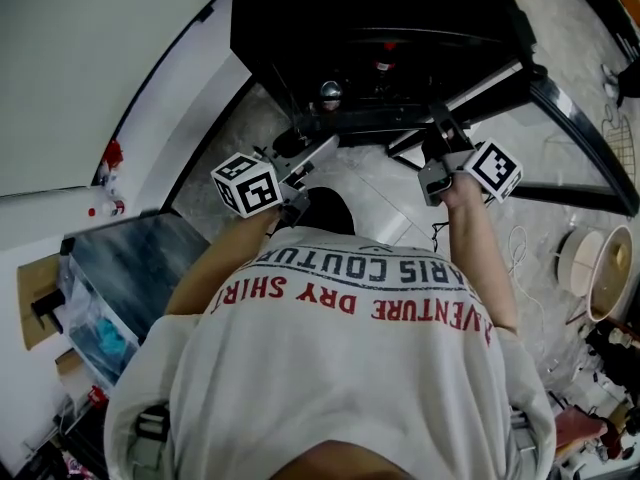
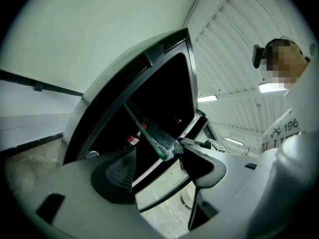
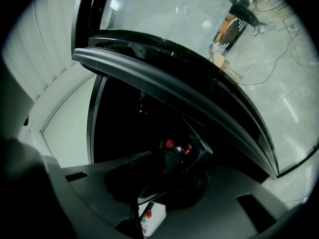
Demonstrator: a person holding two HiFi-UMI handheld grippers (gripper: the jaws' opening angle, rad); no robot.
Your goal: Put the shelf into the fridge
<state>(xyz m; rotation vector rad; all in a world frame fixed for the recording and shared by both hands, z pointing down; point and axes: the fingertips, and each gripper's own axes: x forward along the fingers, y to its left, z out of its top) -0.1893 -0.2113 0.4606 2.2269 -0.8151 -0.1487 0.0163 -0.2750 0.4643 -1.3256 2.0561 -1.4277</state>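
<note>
The black fridge (image 1: 350, 18) stands open in front of me, its inside dark. A glass shelf (image 1: 380, 120) lies level across the opening. My left gripper (image 1: 310, 148) is at the shelf's left end. In the left gripper view the pane's edge (image 2: 147, 128) runs between the wide-apart jaws of the left gripper (image 2: 157, 151), its corner by the upper finger and clear of the lower pad. My right gripper (image 1: 437, 138) is at the shelf's right end. In the right gripper view the right gripper (image 3: 169, 168) is dim, its jaws close together on the thin pane. Red-capped bottles (image 3: 169, 144) stand inside.
The fridge door (image 1: 580, 138) hangs open to the right, its glass panel (image 3: 164, 9) above the right gripper. A clear storage bin (image 1: 100, 308) sits at the left, by a white wall. Cables (image 1: 520, 243) and a round object (image 1: 590, 263) lie on the floor at the right.
</note>
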